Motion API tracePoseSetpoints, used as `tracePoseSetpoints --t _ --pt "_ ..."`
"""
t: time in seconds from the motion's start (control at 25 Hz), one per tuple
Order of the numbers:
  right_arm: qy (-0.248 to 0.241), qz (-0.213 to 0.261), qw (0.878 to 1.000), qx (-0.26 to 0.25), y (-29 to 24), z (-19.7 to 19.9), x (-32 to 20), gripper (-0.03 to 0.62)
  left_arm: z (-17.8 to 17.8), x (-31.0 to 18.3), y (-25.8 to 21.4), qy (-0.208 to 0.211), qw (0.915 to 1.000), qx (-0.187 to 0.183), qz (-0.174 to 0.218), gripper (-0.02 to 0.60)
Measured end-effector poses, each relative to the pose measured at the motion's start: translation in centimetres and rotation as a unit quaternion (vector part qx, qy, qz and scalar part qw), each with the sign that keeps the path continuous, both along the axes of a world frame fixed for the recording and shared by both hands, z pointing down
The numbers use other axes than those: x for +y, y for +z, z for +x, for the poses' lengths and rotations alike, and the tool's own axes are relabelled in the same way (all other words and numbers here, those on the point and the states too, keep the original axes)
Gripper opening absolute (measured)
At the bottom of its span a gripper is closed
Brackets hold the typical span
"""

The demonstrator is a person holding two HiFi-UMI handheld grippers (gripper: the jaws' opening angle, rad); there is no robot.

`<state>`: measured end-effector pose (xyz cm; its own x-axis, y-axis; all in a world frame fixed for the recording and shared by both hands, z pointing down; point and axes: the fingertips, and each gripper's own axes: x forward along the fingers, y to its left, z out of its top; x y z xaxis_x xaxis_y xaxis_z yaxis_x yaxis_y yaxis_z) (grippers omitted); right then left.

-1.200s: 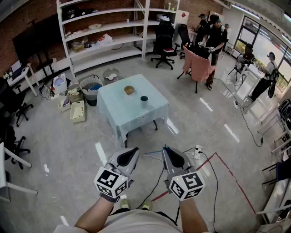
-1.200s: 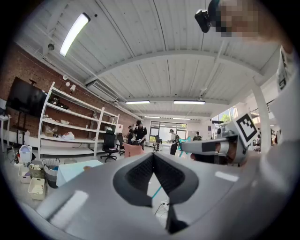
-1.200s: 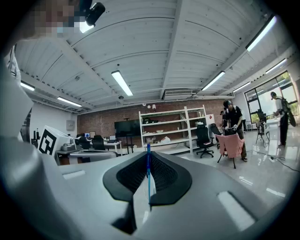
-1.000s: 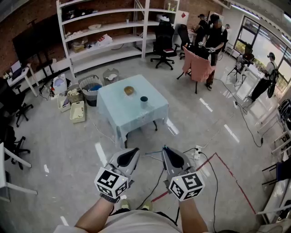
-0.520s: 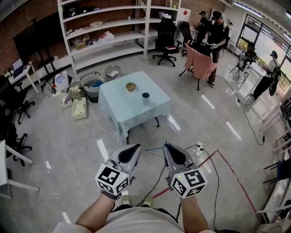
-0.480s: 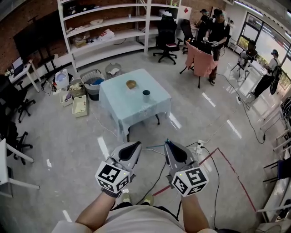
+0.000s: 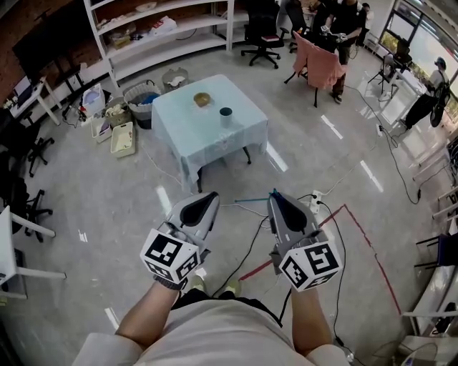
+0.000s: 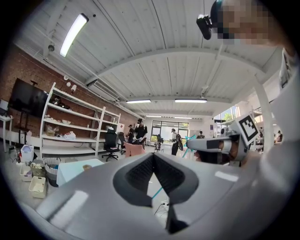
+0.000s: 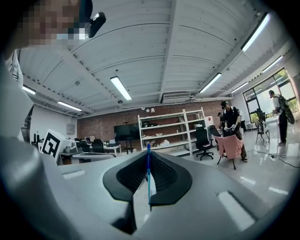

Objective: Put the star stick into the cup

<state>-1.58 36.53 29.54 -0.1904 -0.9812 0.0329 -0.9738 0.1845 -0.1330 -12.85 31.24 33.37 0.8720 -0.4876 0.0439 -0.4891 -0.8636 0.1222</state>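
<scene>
Table (image 7: 207,139) shifted upward; right claw (image 7: 275,196) grips star stick (image 7: 250,200).

This is a big, open lab or workshop hall. A brick wall (image 9: 108,125) is lined with white shelving (image 7: 193,44). Cables (image 7: 340,246) and a red tape line (image 7: 365,246) cross the polished concrete floor (image 7: 100,207). Strip lights (image 8: 74,33) hang from a white ribbed ceiling (image 8: 154,28). There are rolling office chairs (image 7: 259,28), storage bins (image 7: 123,139), 1 small cloth-covered tabletop (image 7: 207,132), and people (image 7: 347,14) standing near tall windows (image 9: 281,84).
</scene>
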Motion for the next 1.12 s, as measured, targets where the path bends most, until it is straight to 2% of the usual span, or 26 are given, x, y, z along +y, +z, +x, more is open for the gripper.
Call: tracePoseSetpoints --t 0.32,0.64,0.84,1.12 --pt "0.006 -0.001 1.0 -0.006 0.6 3.5 0.5 0.028 3.3 0.1 0.4 0.003 1.0 -0.01 -0.001 0.006" --pt "0.018 -0.008 1.0 -0.014 1.9 6.5 -2.4 0.028 6.5 -3.0 1.3 0.013 0.9998 -0.013 -0.005 0.006" --pt "0.016 -0.014 1.0 -0.007 2.6 7.7 -7.0 0.028 8.2 -7.2 2.3 0.013 0.9998 -0.012 -0.007 0.006" --pt "0.009 -0.03 0.999 0.008 2.9 8.0 -16.9 0.028 9.5 -16.7 3.4 0.01 0.9998 -0.012 -0.011 0.006"
